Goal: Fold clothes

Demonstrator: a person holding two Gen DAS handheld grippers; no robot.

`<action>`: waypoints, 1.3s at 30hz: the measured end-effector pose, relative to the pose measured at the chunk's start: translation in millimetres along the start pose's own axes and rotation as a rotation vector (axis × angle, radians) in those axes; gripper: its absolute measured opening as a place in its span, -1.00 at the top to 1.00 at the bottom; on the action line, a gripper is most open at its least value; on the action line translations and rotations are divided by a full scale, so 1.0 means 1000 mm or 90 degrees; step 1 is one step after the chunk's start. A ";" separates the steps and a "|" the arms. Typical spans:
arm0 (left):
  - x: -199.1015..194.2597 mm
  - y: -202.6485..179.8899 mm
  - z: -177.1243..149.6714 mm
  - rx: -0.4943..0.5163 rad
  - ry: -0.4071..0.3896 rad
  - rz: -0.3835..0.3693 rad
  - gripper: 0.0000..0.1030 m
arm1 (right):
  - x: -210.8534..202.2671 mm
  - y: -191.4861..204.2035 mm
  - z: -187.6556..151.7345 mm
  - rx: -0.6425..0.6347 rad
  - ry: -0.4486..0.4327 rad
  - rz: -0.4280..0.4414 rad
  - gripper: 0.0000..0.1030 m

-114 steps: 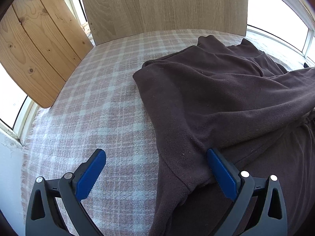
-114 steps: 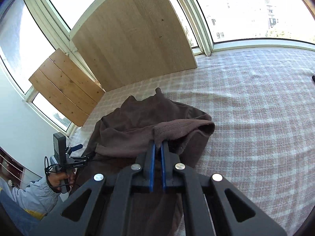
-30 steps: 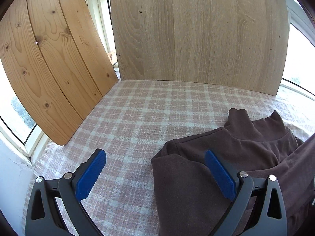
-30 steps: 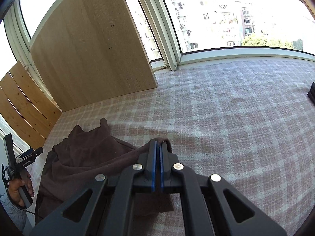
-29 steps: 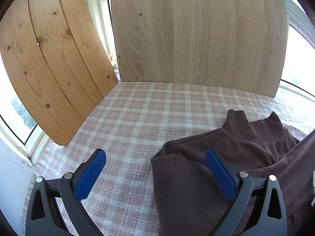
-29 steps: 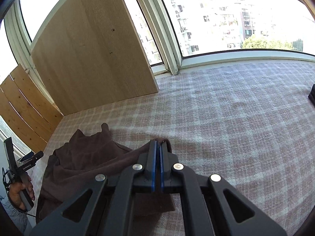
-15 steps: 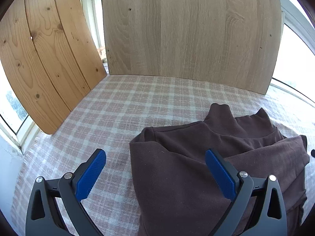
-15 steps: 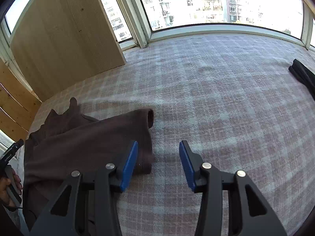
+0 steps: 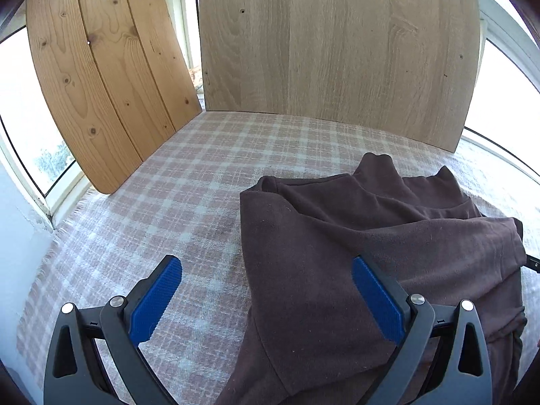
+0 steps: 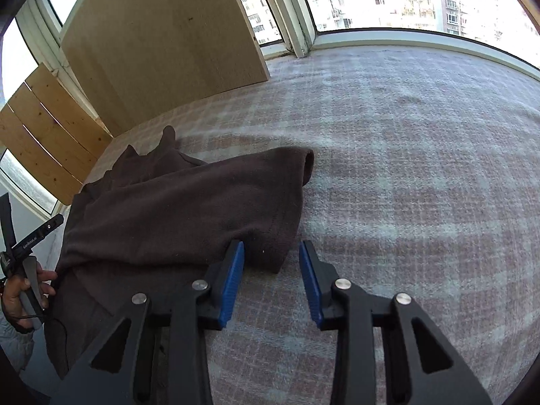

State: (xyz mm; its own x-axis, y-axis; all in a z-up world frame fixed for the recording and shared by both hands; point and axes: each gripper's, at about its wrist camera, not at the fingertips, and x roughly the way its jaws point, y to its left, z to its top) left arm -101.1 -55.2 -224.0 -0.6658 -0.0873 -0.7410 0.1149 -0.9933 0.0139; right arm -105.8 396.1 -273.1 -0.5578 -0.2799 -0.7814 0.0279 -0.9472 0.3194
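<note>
— garment (image 9: 371,253) lay where? and each claw?
— dark and partly folded on the checked blanket (image 10: 422,168). left claw (image 9: 266,300) stood wide over its edge, right claw (image 10: 271,276) parted at its corner, neither gripping.
— handling?
— soft, limp fleece, probably; best pinched at corners.

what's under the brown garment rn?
The brown garment lies on the plaid blanket, which shows all around it. Its top layer is folded over more of its own fabric; anything else beneath is covered and cannot be seen.

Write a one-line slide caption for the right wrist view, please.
Open right gripper over the plaid blanket, beside the brown garment's folded edge.
</note>
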 end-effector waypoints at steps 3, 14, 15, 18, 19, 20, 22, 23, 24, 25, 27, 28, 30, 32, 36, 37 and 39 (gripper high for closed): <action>-0.010 0.003 -0.012 0.007 0.007 -0.003 -0.97 | -0.006 0.008 0.003 -0.002 -0.005 -0.002 0.86; -0.019 -0.001 -0.070 0.050 0.042 -0.012 -0.97 | -0.087 0.041 0.012 -0.002 -0.050 0.023 0.87; -0.019 0.001 -0.070 0.042 0.041 -0.010 -0.97 | -0.090 0.040 0.008 0.000 -0.043 0.018 0.87; -0.018 0.012 -0.068 0.017 0.037 0.010 -0.97 | -0.091 0.036 -0.007 0.005 -0.015 -0.007 0.87; -0.017 0.015 -0.065 0.010 0.035 0.017 -0.97 | -0.092 0.035 -0.012 0.007 -0.006 -0.015 0.86; -0.017 0.019 -0.062 0.006 0.033 0.017 -0.97 | -0.093 0.033 -0.018 0.009 0.003 -0.023 0.86; -0.019 0.023 -0.056 0.008 0.022 0.024 -0.97 | -0.094 0.030 -0.028 0.012 0.022 -0.040 0.86; -0.021 0.026 -0.053 0.012 0.018 0.028 -0.97 | -0.094 0.029 -0.033 0.013 0.031 -0.048 0.84; -0.024 0.029 -0.051 0.014 0.014 0.032 -0.97 | -0.093 0.027 -0.036 0.010 0.044 -0.075 0.70; -0.029 0.032 -0.048 0.015 0.008 0.033 -0.97 | -0.088 0.025 -0.040 -0.001 0.066 -0.129 0.66; -0.042 0.041 -0.045 0.019 -0.003 0.030 -0.97 | -0.096 0.036 -0.049 -0.011 0.067 -0.149 0.65; -0.052 0.046 -0.044 0.019 -0.010 0.029 -0.97 | -0.100 0.042 -0.053 -0.015 0.066 -0.153 0.65; -0.072 0.057 -0.043 0.021 -0.028 0.030 -0.97 | -0.109 0.055 -0.062 -0.024 0.062 -0.163 0.64; -0.092 0.069 -0.043 0.025 -0.048 0.036 -0.97 | -0.112 0.091 -0.070 -0.041 0.056 -0.099 0.62; -0.121 0.090 -0.044 0.027 -0.071 0.034 -0.97 | -0.071 0.193 -0.084 -0.075 0.067 0.066 0.30; -0.126 0.095 -0.044 0.027 -0.075 0.031 -0.97 | -0.051 0.220 -0.089 -0.073 0.080 0.103 0.28; -0.134 0.104 -0.047 0.029 -0.084 0.024 -0.97 | -0.011 0.269 -0.099 -0.069 0.096 0.148 0.28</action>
State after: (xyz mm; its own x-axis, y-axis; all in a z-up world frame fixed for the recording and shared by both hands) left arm 34.3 -143.4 -154.6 -0.7533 -0.1304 -0.6446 0.1098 -0.9913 0.0722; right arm -9.9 129.4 -231.7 -0.3973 -0.5033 -0.7674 0.2332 -0.8641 0.4460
